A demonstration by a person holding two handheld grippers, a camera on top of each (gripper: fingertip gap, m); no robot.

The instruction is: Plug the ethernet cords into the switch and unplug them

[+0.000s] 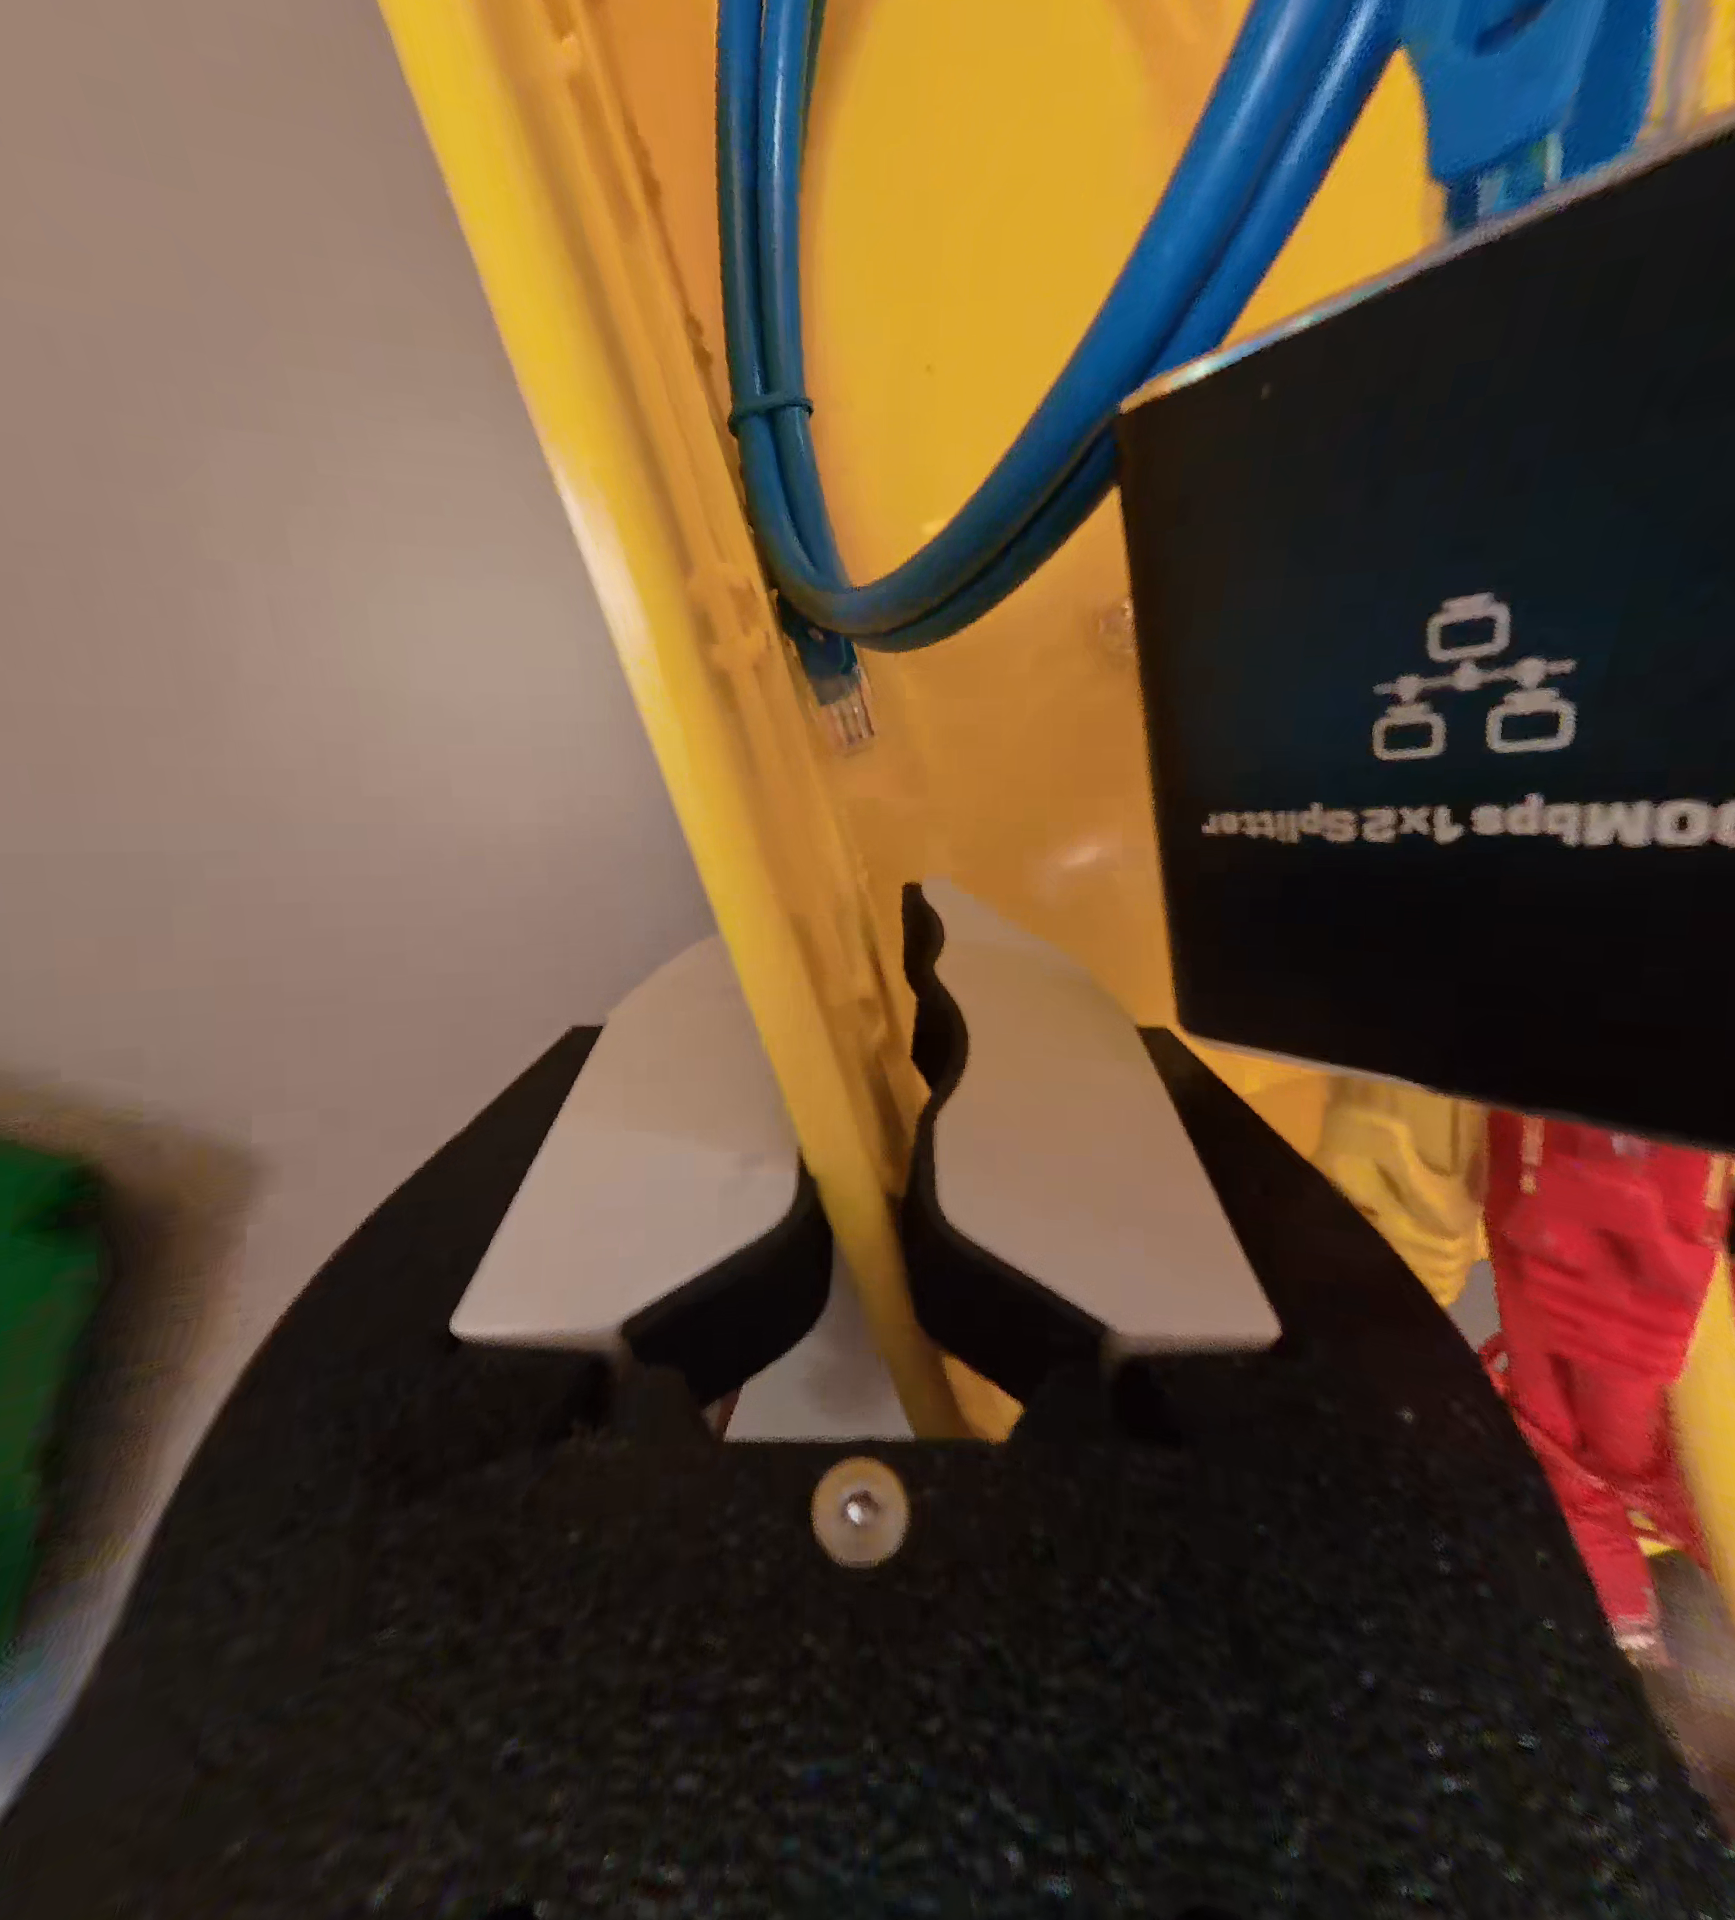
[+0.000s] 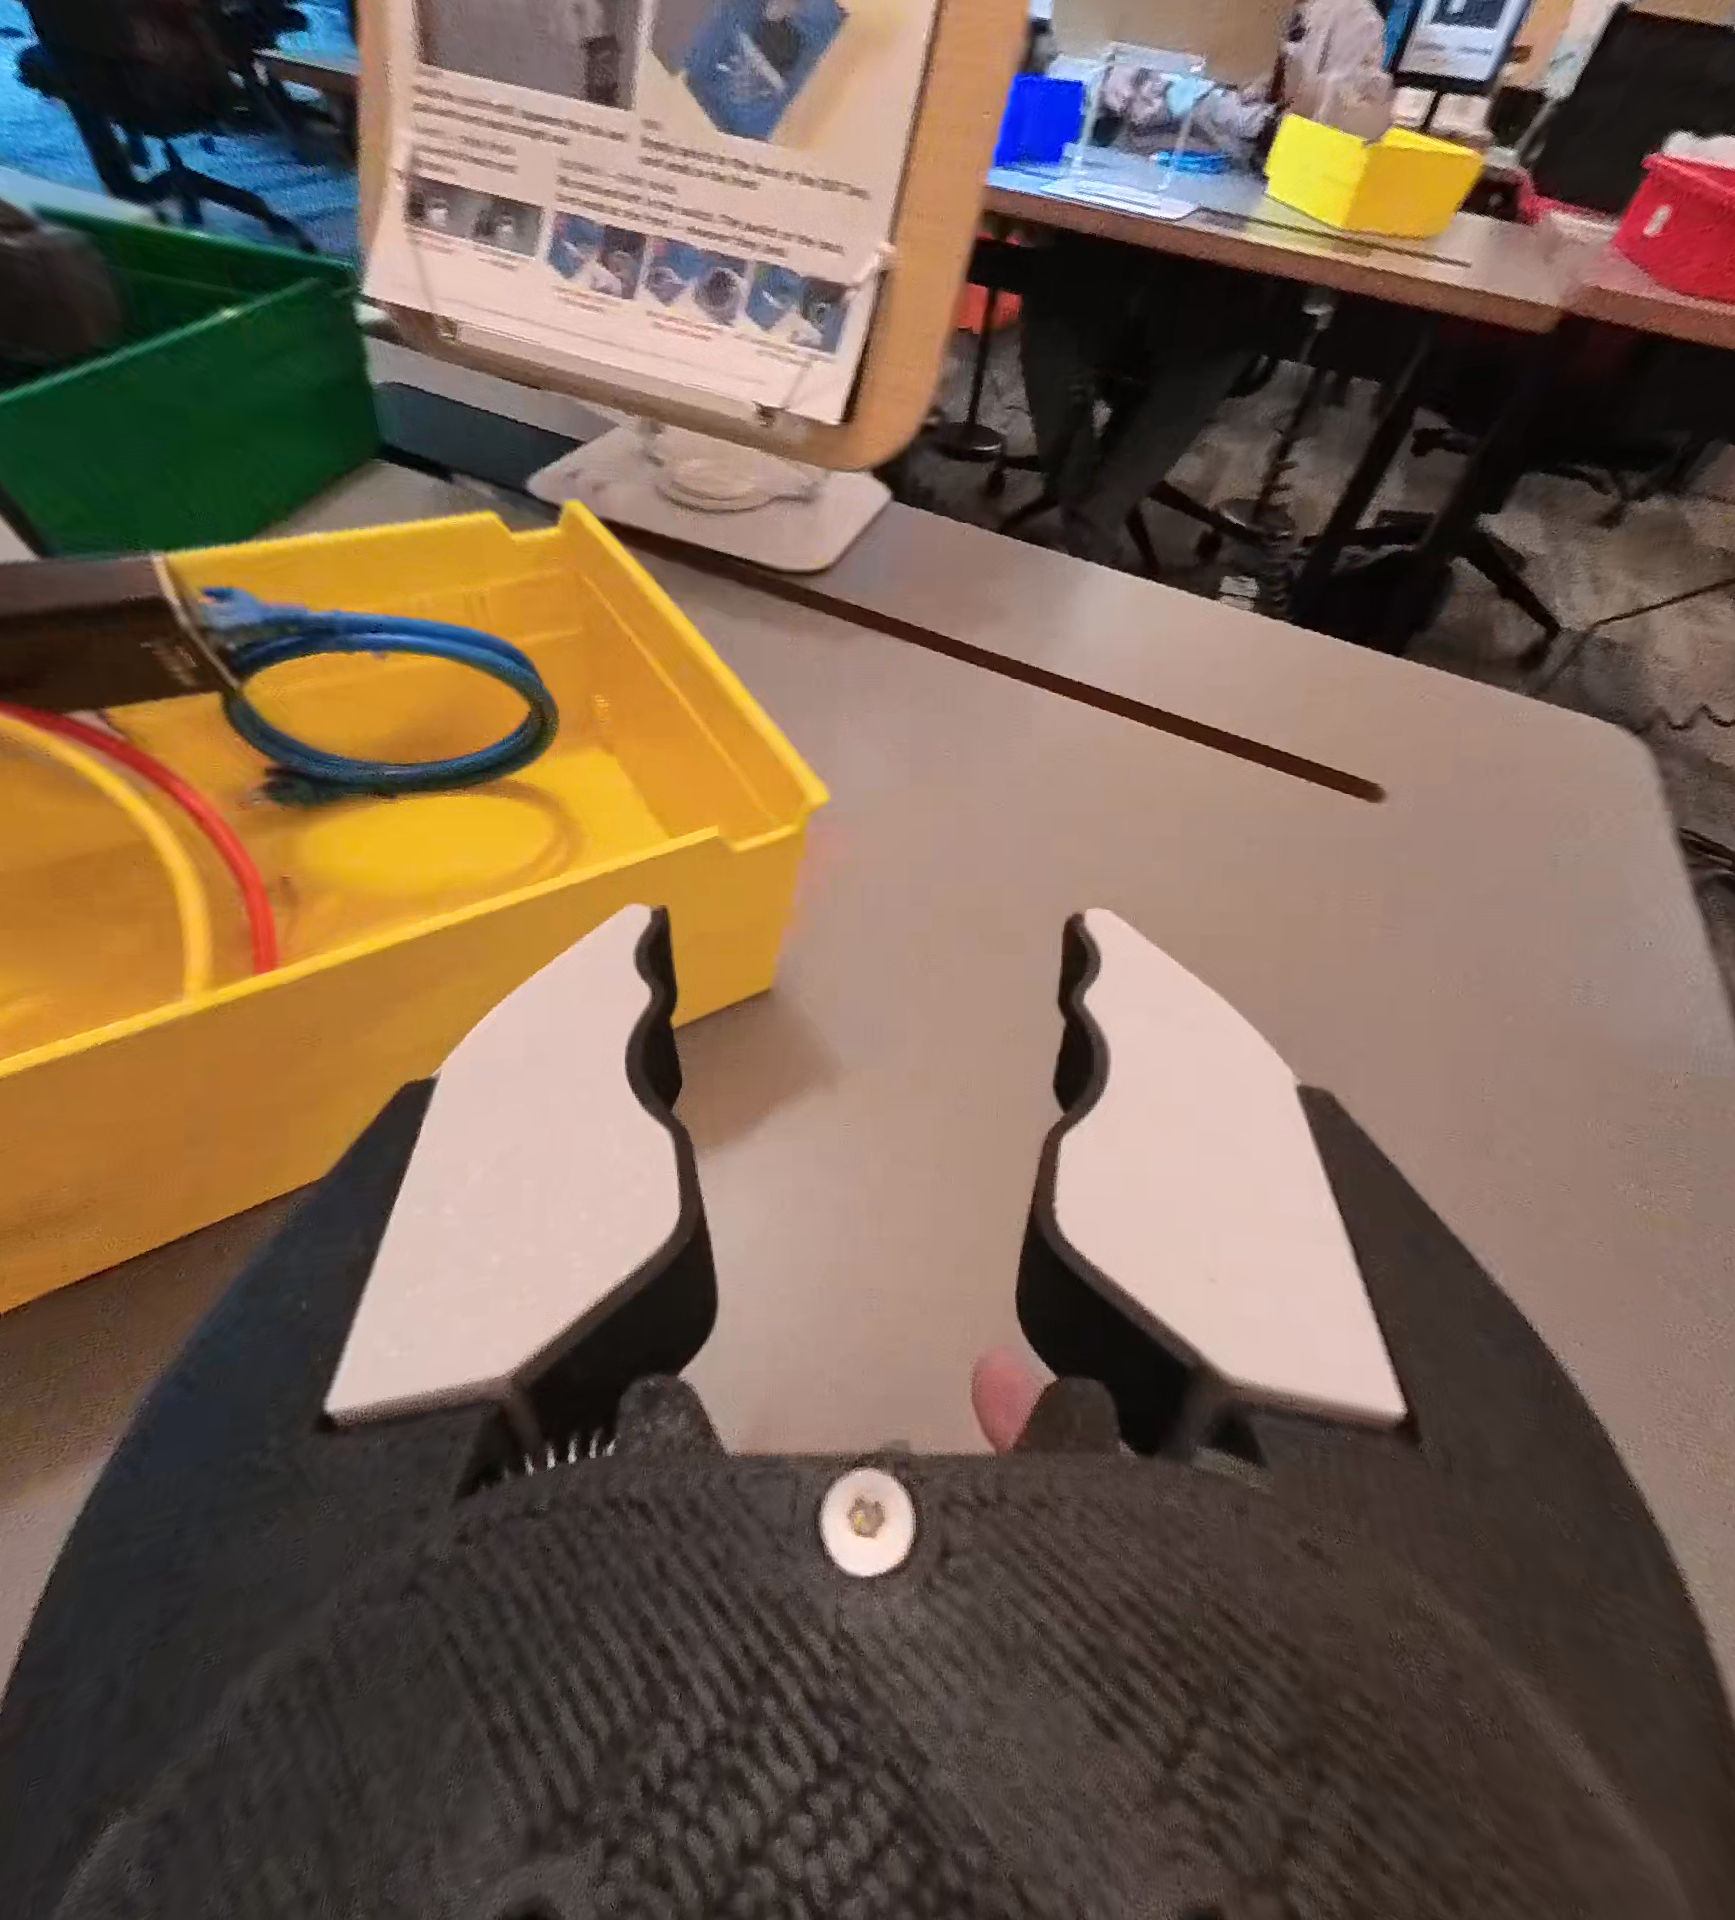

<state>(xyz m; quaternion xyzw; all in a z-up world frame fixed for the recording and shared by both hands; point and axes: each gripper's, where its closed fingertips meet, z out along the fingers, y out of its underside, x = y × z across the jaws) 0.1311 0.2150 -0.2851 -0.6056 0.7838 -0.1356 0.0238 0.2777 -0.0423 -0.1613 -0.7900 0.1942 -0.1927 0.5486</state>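
Bin wall clamped, right jaws apart.
Keep your left gripper (image 1: 858, 1049) pinching the yellow bin (image 1: 634, 582); send your right gripper (image 2: 868, 1023) toward the blue cord (image 2: 395, 717) at ten o'clock.

Grey table (image 2: 1102, 831) with yellow bin (image 2: 717, 748), green bin (image 2: 177, 416), and white document stand (image 2: 728, 499)

Office workroom: tables (image 2: 1206, 665), bins (image 2: 1362, 182)

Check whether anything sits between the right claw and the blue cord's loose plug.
Yes: the yellow bin's near wall. The open right claw hovers over the table outside it; the loose plug lies on the bin floor beside the blue cord's coil. Nothing visible covers the plug.
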